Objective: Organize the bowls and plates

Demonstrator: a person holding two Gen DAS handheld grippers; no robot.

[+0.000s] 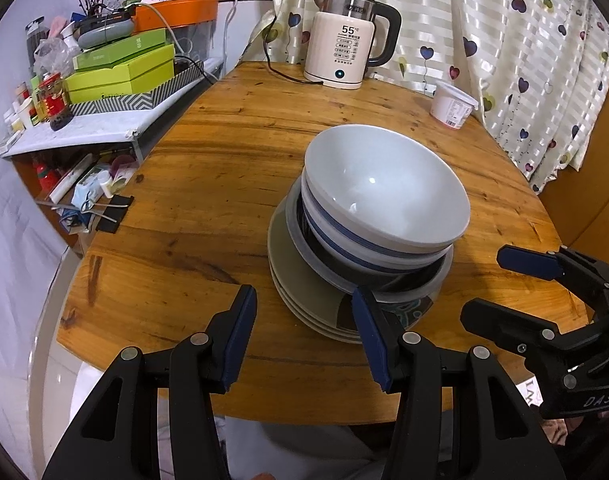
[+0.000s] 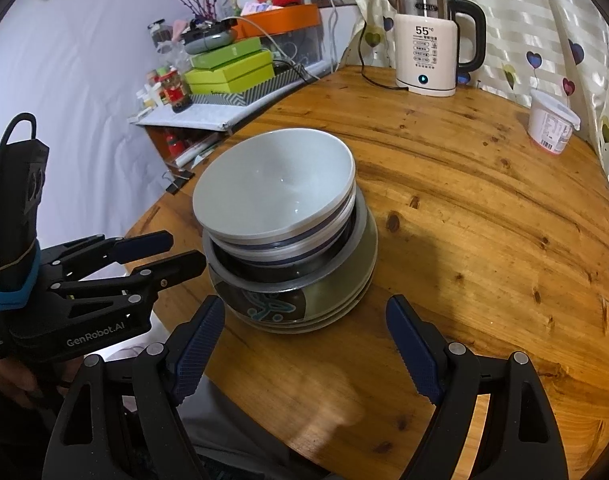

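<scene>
1. A round wooden table [image 1: 208, 184] holds 1 single stack of dishes near its front edge, about midway across.
2. At the bottom of the stack lie several flat grey-green plates [image 1: 292, 272], piled one on another; their exact count is hard to read from the rims.
3. On the plates sits a dark bowl [image 2: 264, 304] with a pale rim and a teal pattern on its outer wall.
4. Nested in it is a white bowl with a blue band [image 1: 344, 240], and inside that rests a plain white bowl [image 1: 384, 188], empty and tilted a little.
5. The left gripper [image 1: 304, 328] hangs over the near edge of the table with its blue-padded jaws spread and nothing between them; its right finger [image 1: 370, 336] appears just in front of the plates' near rim, and contact cannot be told.
6. The right gripper [image 2: 304, 340] is also spread wide and empty, its jaws framing the near side of the stack, apart from it.
7. Each gripper shows at the edge of the other's view, on either side of the stack.
8. At the far side of the table stands a cream electric kettle [image 1: 344, 48], and to its right a white plastic tub [image 1: 452, 104], both before a heart-print curtain [image 1: 524, 60].
9. Left of the table, a cluttered shelf [image 1: 84, 128] carries green boxes [image 1: 120, 72].
</scene>
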